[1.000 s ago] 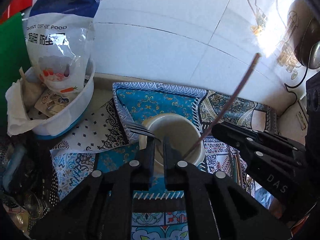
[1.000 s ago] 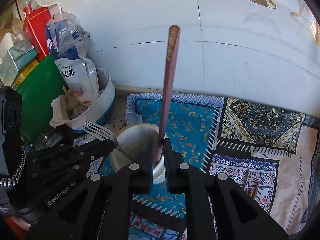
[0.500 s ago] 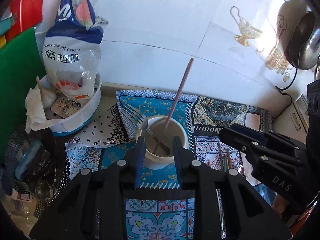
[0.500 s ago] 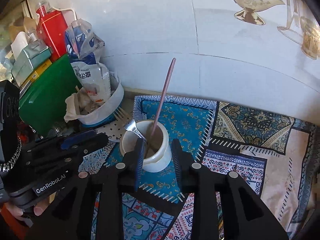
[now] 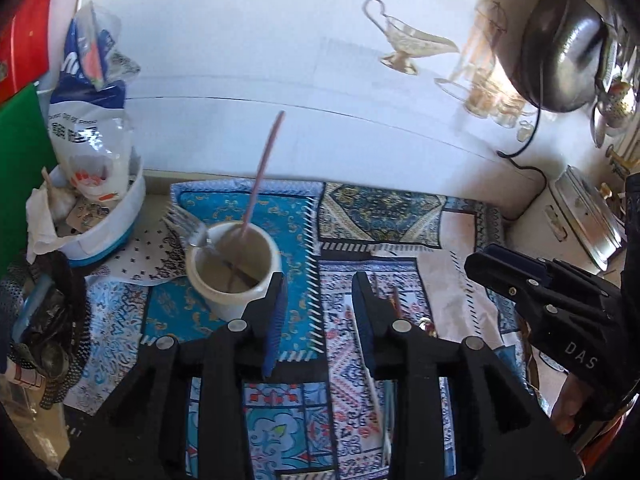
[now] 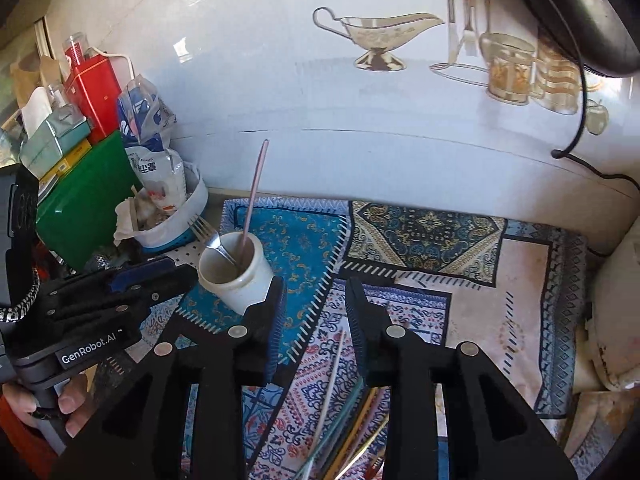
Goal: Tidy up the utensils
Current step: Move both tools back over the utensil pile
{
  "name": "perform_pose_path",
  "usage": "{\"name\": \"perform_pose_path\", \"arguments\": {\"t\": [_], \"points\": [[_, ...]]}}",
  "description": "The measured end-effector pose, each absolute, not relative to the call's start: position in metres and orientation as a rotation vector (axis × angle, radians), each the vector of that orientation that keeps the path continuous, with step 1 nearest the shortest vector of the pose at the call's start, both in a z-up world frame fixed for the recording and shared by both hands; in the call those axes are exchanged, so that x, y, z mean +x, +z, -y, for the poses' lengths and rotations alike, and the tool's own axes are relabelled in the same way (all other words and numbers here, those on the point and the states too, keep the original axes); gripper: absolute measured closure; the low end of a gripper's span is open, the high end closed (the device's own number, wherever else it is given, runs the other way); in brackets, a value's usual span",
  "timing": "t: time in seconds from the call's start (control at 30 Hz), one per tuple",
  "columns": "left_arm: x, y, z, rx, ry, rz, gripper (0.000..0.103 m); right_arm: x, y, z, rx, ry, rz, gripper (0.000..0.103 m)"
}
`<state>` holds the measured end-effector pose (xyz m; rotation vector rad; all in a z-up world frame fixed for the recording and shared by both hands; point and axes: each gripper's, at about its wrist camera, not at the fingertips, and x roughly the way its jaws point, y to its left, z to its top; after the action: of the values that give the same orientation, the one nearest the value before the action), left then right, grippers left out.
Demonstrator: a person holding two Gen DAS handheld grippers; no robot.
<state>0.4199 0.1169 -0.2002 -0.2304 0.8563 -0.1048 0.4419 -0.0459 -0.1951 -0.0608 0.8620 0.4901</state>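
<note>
A white cup [image 5: 234,268] [image 6: 236,276] stands on the patterned blue cloth [image 5: 296,224]. A metal fork [image 5: 192,228] [image 6: 208,236] and a pink chopstick [image 5: 262,168] [image 6: 254,192] lean inside it. My left gripper [image 5: 320,284] is open and empty, just right of the cup. My right gripper [image 6: 314,292] is open and empty, also right of the cup. Several loose chopsticks [image 6: 344,420] [image 5: 374,360] lie on the cloth below the grippers.
A white bowl [image 5: 116,220] holding a plastic bag [image 5: 92,120] and scraps sits left of the cup. A green board [image 6: 84,200] and red tin [image 6: 92,96] stand at far left. The tiled wall [image 5: 280,40] is behind. A black pan [image 5: 560,48] hangs upper right.
Both grippers opened, leaving the fork and the pink chopstick in the cup, and pulled back and to the right of the cup.
</note>
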Motion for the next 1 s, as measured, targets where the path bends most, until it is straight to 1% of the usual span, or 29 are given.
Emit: {"name": "perform_pose_path", "arguments": {"t": [0.1,0.37,0.63,0.87,0.93,1.0], "points": [[0.421,-0.205,-0.099,-0.210,-0.123,-0.869,0.067,0.437,-0.196,0.067,-0.056,0.455,-0.864,0.075],[0.427,-0.244,-0.061,-0.193,-0.158,-0.984,0.066,0.429,-0.219,0.113,-0.034,0.369,-0.936,0.075],[0.428,-0.307,-0.039,-0.188,-0.171,-1.150,0.066,0.423,-0.273,0.140,-0.029,0.317,-1.096,0.075],[0.436,-0.337,-0.019,-0.165,-0.234,-1.231,0.066,0.420,-0.307,0.149,0.002,0.319,-1.195,0.075],[0.442,-0.343,-0.015,-0.159,-0.247,-1.245,0.070,0.421,-0.312,0.150,0.007,0.321,-1.211,0.075],[0.449,-0.350,-0.010,-0.149,-0.256,-1.268,0.079,0.423,-0.316,0.151,0.018,0.325,-1.224,0.075]]}}
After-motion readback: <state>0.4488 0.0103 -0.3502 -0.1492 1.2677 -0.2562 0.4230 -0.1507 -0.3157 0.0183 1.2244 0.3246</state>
